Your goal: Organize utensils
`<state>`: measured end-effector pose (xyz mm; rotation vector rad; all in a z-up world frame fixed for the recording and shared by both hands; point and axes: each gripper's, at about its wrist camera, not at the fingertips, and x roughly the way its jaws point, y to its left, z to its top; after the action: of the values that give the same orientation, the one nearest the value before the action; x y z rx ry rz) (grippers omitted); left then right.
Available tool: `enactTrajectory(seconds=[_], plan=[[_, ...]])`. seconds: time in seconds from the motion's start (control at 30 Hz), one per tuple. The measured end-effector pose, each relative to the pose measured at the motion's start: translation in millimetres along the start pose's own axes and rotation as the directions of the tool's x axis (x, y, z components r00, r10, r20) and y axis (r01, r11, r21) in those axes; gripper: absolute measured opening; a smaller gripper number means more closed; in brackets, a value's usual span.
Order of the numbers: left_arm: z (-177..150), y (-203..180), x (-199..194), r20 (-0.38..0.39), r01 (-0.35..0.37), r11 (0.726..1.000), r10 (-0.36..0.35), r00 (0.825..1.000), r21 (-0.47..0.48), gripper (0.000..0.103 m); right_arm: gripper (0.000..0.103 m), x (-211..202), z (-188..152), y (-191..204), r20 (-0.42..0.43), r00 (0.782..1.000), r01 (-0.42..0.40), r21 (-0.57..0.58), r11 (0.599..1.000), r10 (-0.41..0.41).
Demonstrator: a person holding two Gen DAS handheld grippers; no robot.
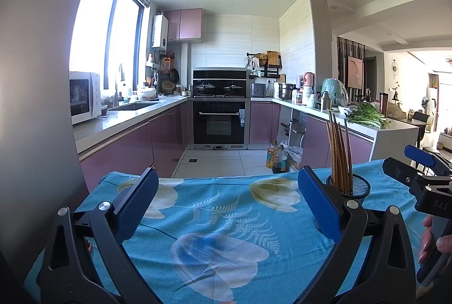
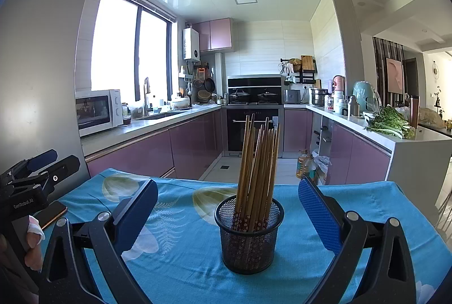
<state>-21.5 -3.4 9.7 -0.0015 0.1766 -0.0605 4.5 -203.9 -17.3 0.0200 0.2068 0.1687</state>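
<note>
Since all the chopsticks point(image 2: 255, 177) already stand bundled in the black mesh cup point(image 2: 248, 236), the task's thing sits mid-table, near edge, right between the right gripper's point(image 2: 228, 210) spread fingers, untouched. From the left wrist view the same cup point(image 1: 351, 186) is far right, just past the left gripper's point(image 1: 226, 199) right finger pad.

Handling, as a guess: chopsticks look like wood or bamboo, light, stiff, smooth, so they may slip or fan out if pinched as a bunch. Patterned ends are down in the cup, plain tips up and leaning right. Best hold is likely one or a pair at the upper shaft, well above the rim. The cup looks light and could tip or slide on the cloth if a stick drags; bracing its wall with the other claw would help.

Claws: both wide open, nothing held. A hand point(image 1: 432, 239) holds the right gripper's body at the right edge of the left view; fingers point(image 2: 34, 244) on the left gripper's handle show in the right view.

Around: blue floral tablecloth point(image 2: 175, 256) covers the table, soft, may bunch. A phone point(image 2: 52, 215) lies at the left edge, near the left gripper, well apart from the cup. No tray or second holder in view, so the sorting target cannot be told. Beyond the far edge: kitchen floor, oil bottles point(image 2: 303, 164), oven point(image 2: 252, 131), purple cabinets, greens point(image 2: 391, 124) on the right counter. Nothing blocks the cup.
</note>
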Motion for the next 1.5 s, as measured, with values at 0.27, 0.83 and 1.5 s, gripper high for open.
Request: enactTrajectory(seconds=[0.27, 0.83, 1.5], plan=[[-0.3, -0.6, 0.4, 0.0, 0.001, 1.0, -0.001, 1.0, -0.001, 0.097, 0.096, -0.3, 1.1, -0.7, 0.002, 1.0, 0.0, 0.0, 1.0, 0.0], [0.6, -1.0, 2.7, -0.004, 0.0, 1.0, 0.0, 1.0, -0.001, 0.097, 0.096, 1.2, 3.2, -1.1, 0.002, 1.0, 0.001, 0.0, 1.0, -0.001], [-0.1, -1.9, 3.0, -0.004, 0.0, 1.0, 0.0, 1.0, 0.002, 0.097, 0.096, 1.6, 2.4, -1.6, 0.006, 1.0, 0.005, 0.005, 1.0, -0.005]])
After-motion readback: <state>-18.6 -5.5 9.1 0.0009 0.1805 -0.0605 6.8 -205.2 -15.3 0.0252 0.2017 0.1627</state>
